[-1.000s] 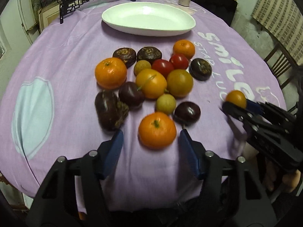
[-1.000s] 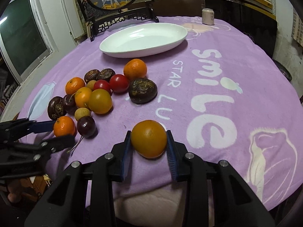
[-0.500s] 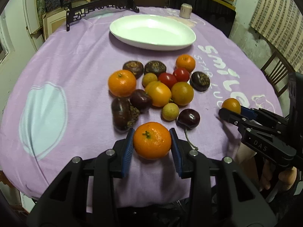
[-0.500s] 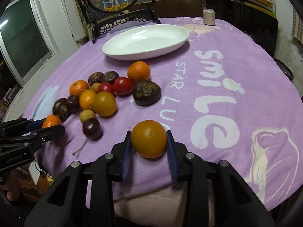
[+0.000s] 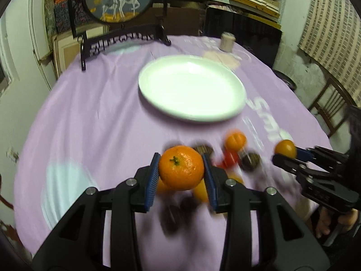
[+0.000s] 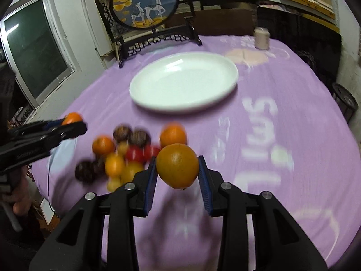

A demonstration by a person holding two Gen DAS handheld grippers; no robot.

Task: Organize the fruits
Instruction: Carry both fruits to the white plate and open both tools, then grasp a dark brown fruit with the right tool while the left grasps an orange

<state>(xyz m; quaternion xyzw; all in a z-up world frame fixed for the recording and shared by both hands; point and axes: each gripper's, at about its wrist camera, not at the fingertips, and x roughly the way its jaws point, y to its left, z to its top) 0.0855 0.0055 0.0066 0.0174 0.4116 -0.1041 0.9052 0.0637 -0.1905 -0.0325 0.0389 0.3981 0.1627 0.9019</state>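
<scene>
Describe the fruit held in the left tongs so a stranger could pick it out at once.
Start at the white plate on the purple tablecloth, then come toward the pile of fruit in front of it. The mandarin is above that pile, clamped between the blue pads of the left tongs. Only it shows a green stem star.

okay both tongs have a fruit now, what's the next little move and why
Probably carry both forward over the white plate and lower them. The left tongs grip a tangerine, the right tongs grip an orange, both lifted clear of the cloth, and the plate holds nothing.
</scene>
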